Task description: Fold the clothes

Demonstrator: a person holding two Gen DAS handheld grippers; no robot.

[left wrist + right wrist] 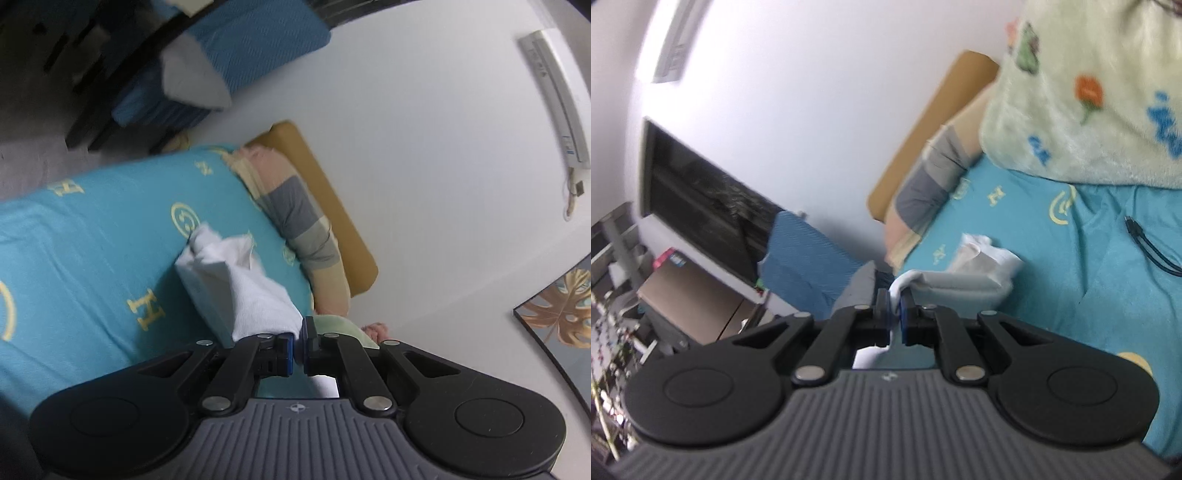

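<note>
A white garment (236, 284) hangs bunched above a bed with a turquoise sheet (92, 251) printed with yellow letters. My left gripper (298, 345) is shut on one end of the garment, which trails away toward the sheet. In the right wrist view the same white garment (971, 266) stretches to the right over the turquoise sheet (1089, 280), and my right gripper (894, 314) is shut on a pinched edge of it.
A striped pillow (295, 210) lies against a tan headboard (332, 206). A pale green fleece blanket (1089, 99) and a dark cable (1145, 243) rest on the bed. A blue-covered chair (801, 258), a dark window (701, 206) and a wall air conditioner (554, 92) surround it.
</note>
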